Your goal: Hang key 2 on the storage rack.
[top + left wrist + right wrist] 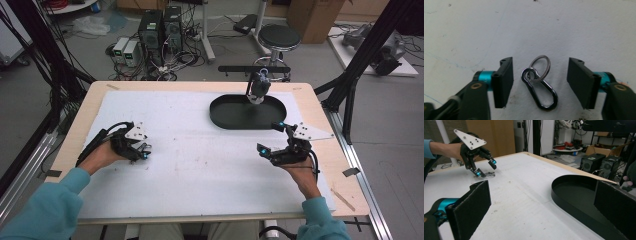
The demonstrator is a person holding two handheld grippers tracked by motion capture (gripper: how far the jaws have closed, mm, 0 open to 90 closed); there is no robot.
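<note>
Between the left gripper's (537,85) half-open jaws, a carabiner (539,88) with its key ring (539,68) is lying untouched on the white tabletop (574,27); closing comes next. Well away, the right gripper (544,205) is waiting wide beside the black tray (571,192).

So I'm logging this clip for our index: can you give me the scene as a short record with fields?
surface: white mat on a wooden table
work item: dark carabiner with a key ring looped through it, flat on the mat
left gripper: straddling the carabiner, pads not touching it
right gripper: open, holding nothing, beside the tray
tray: black oval, far right of mat
</note>
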